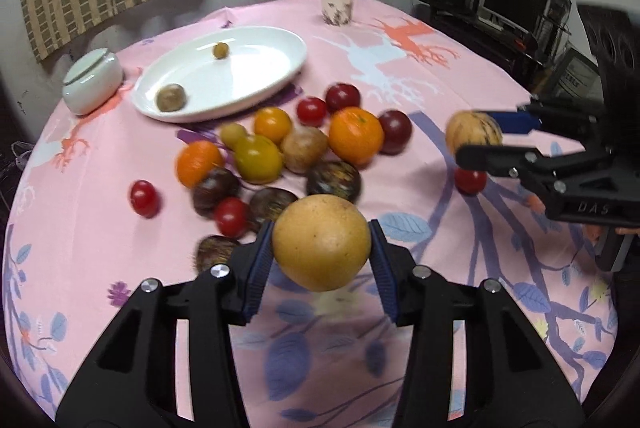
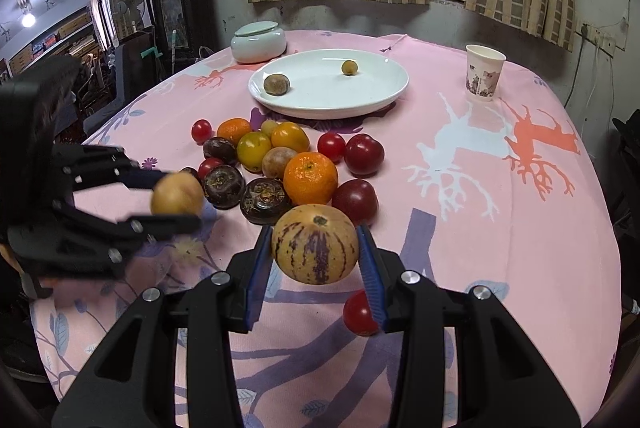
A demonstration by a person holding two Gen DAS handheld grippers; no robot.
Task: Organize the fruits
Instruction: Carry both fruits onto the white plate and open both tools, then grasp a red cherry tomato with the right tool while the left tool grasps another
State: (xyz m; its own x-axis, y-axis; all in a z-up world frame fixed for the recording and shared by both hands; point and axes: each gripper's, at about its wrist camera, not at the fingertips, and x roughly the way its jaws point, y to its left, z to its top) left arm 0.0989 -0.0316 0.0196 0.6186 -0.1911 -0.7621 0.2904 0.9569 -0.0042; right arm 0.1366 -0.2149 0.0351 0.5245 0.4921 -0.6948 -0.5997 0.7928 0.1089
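the left gripper (image 1: 322, 252) pinches a plain yellow-brown fruit (image 1: 322, 242) between its blue pads, lifted clear of the pink tablecloth (image 1: 400, 68). the right gripper (image 2: 316, 248) clamps a purple-striped yellow fruit (image 2: 315, 244) the same way. between them and the white plate (image 2: 372, 100), a loose heap of oranges, tomatoes and dark fruits (image 2: 280, 164) lies on the cloth; the plate holds two small brown fruits (image 2: 276, 84).

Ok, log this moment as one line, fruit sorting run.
left tongs: shut on tan round fruit | right tongs: shut on striped melon | white plate: two small fruits | pile still on cloth
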